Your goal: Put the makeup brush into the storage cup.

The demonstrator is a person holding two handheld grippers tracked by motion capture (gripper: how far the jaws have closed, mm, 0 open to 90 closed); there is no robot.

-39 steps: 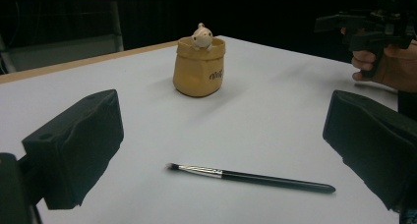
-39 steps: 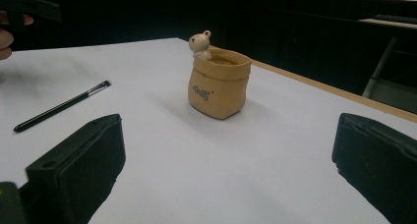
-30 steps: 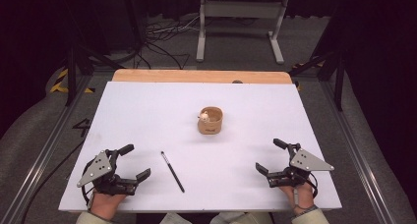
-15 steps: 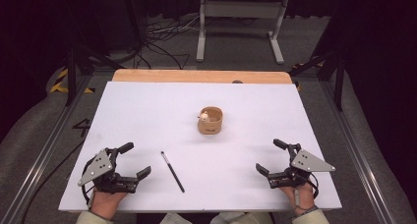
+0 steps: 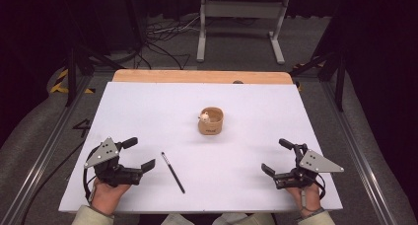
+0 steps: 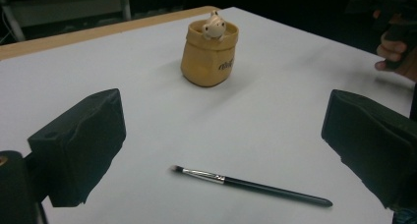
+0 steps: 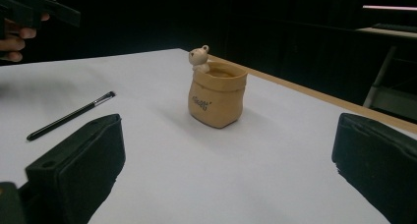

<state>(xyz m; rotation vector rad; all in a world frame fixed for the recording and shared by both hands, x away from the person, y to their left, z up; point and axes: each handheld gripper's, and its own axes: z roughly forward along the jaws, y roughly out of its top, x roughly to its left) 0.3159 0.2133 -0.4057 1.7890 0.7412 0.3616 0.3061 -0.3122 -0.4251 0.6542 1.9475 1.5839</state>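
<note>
Left gripper (image 5: 137, 154) held in hand at near-left of pot (image 5: 211, 120), jaws spread wide, nothing between them, hovering over white table (image 5: 148, 106). Right gripper (image 5: 278, 156) at near-right of pot, well apart from it, jaws likewise spread, empty. Brush (image 5: 173, 166) lies flat on table, near-left of pot, just beside left gripper, touching neither gripper; bristle end points toward pot, black handle away. Pot stands upright, tan, sack-shaped, small bear figure (image 6: 214, 24) perched at rim.
</note>
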